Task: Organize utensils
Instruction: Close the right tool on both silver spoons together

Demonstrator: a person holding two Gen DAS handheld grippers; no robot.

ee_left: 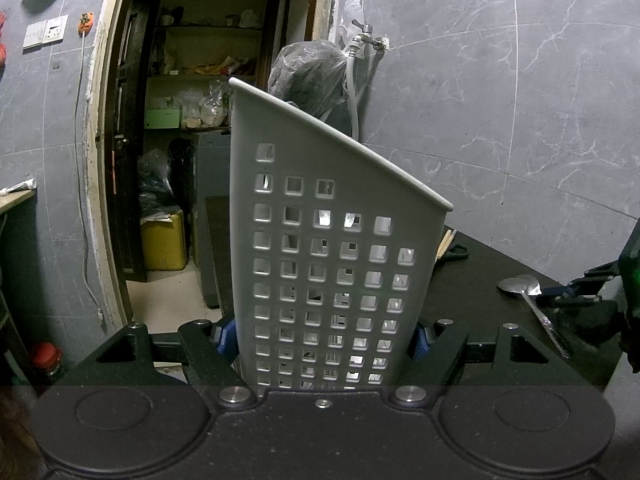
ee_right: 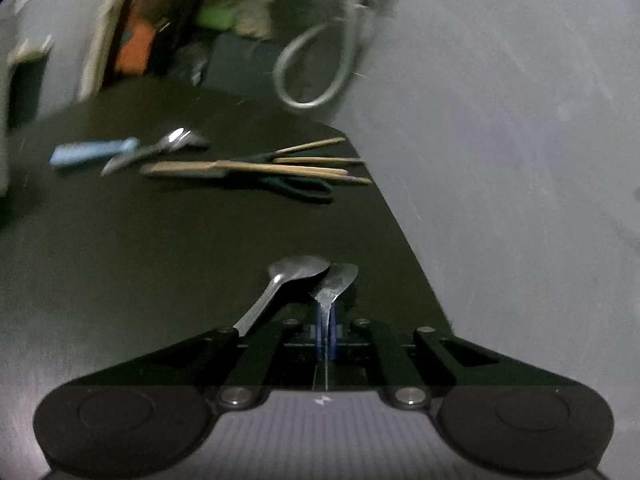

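Note:
My left gripper [ee_left: 324, 340] is shut on a grey perforated utensil holder [ee_left: 320, 240] and holds it upright over the black table [ee_left: 480, 288]. My right gripper [ee_right: 326, 336] is shut on a steel spoon [ee_right: 336, 280], bowl pointing forward. A second spoon [ee_right: 288, 276] lies on the table just left of it. In the left wrist view the right gripper [ee_left: 580, 296] shows at the far right, beside a spoon [ee_left: 524, 286]. Further back lie wooden chopsticks [ee_right: 280, 168], black scissors [ee_right: 296, 188], a blue-handled utensil [ee_right: 92, 152] and a shiny metal utensil [ee_right: 160, 148].
The black table [ee_right: 160, 240] ends at the right against a grey marble wall [ee_right: 500, 160]. A hose loop [ee_right: 312, 72] hangs behind the table. In the left wrist view an open doorway with shelves [ee_left: 200, 80] and a tap [ee_left: 366, 36] lie behind the holder.

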